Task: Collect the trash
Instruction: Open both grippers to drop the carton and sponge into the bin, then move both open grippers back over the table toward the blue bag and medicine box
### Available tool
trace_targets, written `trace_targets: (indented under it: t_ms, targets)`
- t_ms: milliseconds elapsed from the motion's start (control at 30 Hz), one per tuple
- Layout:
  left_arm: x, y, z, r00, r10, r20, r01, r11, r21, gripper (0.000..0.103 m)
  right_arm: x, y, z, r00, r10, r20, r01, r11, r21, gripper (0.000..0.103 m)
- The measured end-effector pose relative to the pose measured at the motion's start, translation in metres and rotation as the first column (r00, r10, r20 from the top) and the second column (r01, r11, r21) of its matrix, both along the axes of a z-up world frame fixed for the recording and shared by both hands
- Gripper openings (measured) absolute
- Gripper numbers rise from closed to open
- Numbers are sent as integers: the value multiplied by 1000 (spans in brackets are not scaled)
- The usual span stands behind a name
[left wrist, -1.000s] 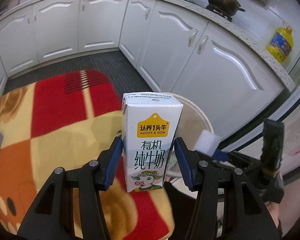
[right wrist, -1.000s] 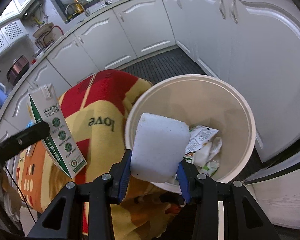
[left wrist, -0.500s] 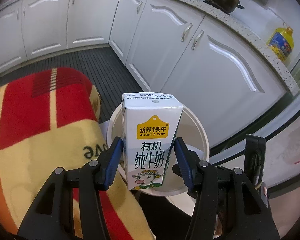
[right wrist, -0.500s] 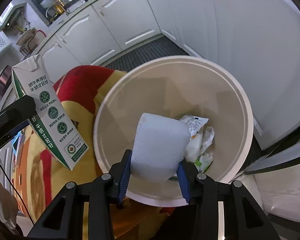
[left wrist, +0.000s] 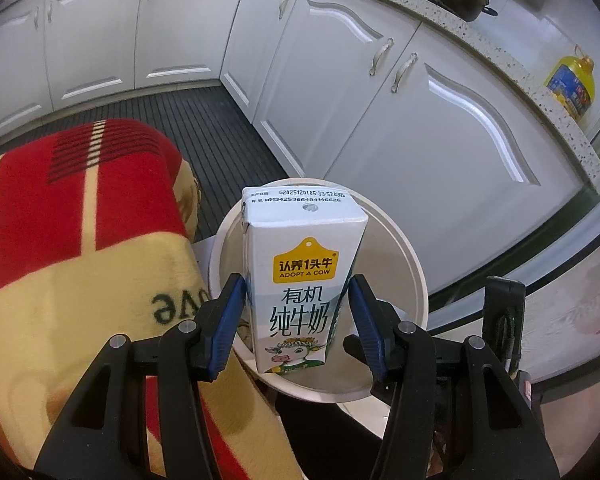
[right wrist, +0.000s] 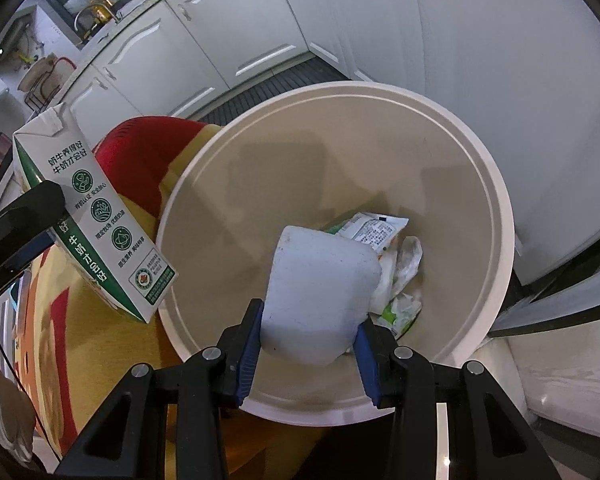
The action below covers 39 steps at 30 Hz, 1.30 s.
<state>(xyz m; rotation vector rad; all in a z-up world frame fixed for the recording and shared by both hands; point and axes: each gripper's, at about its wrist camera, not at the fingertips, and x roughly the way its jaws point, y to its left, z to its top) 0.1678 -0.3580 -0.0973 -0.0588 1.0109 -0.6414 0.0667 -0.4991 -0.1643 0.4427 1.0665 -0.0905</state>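
Now both loads have come over the trash bin [right wrist: 496, 216]: our left gripper [left wrist: 298, 326] clamps the upright milk carton [left wrist: 302, 280], our right gripper [right wrist: 308, 344] pinches the white block [right wrist: 320, 288] above the wrappers [right wrist: 400, 264]. Release appears due.

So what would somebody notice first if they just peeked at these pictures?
Probably the milk carton with its yellow badge, held upright in the left gripper over the big white bin. Next, the white block in the right gripper, above crumpled wrappers in the bin, and the red and yellow blanket beside it.
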Motion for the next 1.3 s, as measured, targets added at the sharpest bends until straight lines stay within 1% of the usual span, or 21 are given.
trace_targets:
  t_ms: [67,100,167,267,400,567,800,1033,1067,1100,1133,1300]
  targets:
    - [1,-1,-1,1000,0,-1,0,1000,-2,52,1,1,-1,1000,-1,-6,1,1000,-3,41]
    - [2,0,-2,1000,0,-3,0,1000,-5,52,1,1,-2,1000,-1,-10,1,1000,-6,46]
    - [3,-1,-2,1000,-3,-6,3,1000,-8,52,2,1,-2,1000,-3,-10,3,1000,-11,51]
    - [5,-2,-4,1000,-10,-11,10,1000,-5,53,0,0,-3,1000,-7,-13,7,1000,-16,51]
    - [6,1,-6,1000,-16,-25,16,1000,-6,66,-3,-3,-3,1000,-17,-20,17,1000,-8,51]
    - [2,11,-2,1000,-10,-24,10,1000,-9,66,-7,-1,0,1000,-20,-23,20,1000,-6,51]
    - [-12,42,11,1000,20,17,-20,1000,15,66,-11,15,17,1000,1,7,-1,1000,-12,51]
    - [-22,79,21,996,67,59,-70,997,42,66,-11,49,49,997,57,56,-56,998,-29,52]
    - [-24,86,21,995,76,62,-79,996,44,66,-11,54,53,996,64,63,-63,998,-30,54]
    - [-25,94,22,994,86,64,-89,995,46,66,-10,60,57,995,73,73,-71,997,-32,61]
    - [-26,100,22,994,93,65,-96,994,49,66,-10,68,63,993,84,86,-81,996,-38,64]
    - [-32,141,26,987,140,76,-144,988,57,66,-5,102,77,982,150,112,-144,988,-54,65]
